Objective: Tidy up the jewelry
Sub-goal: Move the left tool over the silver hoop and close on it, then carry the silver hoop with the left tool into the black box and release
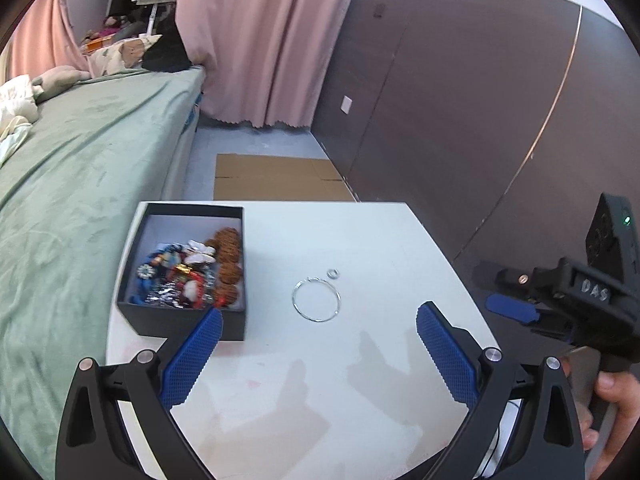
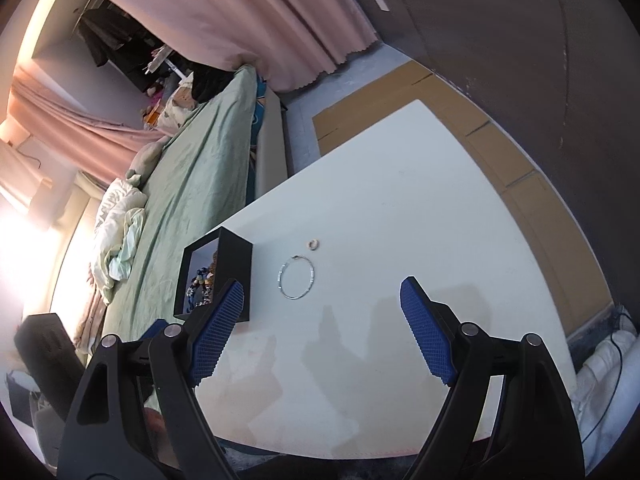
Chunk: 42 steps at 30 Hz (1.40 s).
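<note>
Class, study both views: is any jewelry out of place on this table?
Yes. A silver bangle and a small ring lie loose on the white table, apart from each other, beside the black box that holds the other jewelry. Nothing looks spilled or damaged.

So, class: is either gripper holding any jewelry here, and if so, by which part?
Nothing is held. The left gripper and right gripper both stand open above the table; the silver bracelet and small ring lie untouched.

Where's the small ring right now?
The small ring lies loose on the white table, just beyond the silver bangle and right of the black jewelry box; no gripper touches it.
</note>
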### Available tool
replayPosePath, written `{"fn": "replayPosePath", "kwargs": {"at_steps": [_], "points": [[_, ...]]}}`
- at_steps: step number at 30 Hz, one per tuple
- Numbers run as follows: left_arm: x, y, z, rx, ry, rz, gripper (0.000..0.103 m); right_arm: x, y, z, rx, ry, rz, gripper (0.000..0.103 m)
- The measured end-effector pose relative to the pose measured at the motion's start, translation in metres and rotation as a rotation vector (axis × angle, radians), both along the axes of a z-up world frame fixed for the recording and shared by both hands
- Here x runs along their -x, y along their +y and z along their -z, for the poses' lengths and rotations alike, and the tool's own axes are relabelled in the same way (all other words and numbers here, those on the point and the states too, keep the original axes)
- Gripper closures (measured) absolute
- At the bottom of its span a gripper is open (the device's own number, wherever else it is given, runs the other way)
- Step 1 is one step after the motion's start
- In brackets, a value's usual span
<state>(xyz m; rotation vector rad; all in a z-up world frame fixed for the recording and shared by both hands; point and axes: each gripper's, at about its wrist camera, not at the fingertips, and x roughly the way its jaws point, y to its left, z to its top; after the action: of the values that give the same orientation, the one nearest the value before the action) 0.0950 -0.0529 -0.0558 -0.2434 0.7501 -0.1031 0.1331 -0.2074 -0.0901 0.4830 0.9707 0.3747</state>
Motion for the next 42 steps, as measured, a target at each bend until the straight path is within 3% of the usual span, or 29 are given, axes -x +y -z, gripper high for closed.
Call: {"fn": "replayPosePath", "kwargs": {"at_steps": [12,26,32,37,39,42], "points": [[-0.037,-0.027,0.042,-0.062,0.1,0.063,0.012,-0.013,-0.015,0.015,-0.003,0.094,0.026,0.022],[-0.088,-0.041,0.083,-0.139,0.197,0.003,0.024,-0.03,-0.016,0.013,0.011,0.101,0.019,0.022],[-0.104,-0.052,0.095,-0.194,0.255,-0.022,0.036,-0.041,-0.015,0.014,0.027,0.106,0.029,0.022],[-0.108,-0.059,0.099,-0.254,0.245,-0.048,0.041,-0.049,-0.004,0.019,0.104,0.109,0.026,0.022],[-0.107,-0.056,0.098,-0.257,0.241,-0.072,0.055,-0.051,0.006,0.021,0.126,0.109,0.004,0.022],[-0.107,-0.049,0.096,-0.221,0.248,-0.052,0.056,-0.055,0.013,0.025,0.147,0.108,-0.019,0.022]]}}
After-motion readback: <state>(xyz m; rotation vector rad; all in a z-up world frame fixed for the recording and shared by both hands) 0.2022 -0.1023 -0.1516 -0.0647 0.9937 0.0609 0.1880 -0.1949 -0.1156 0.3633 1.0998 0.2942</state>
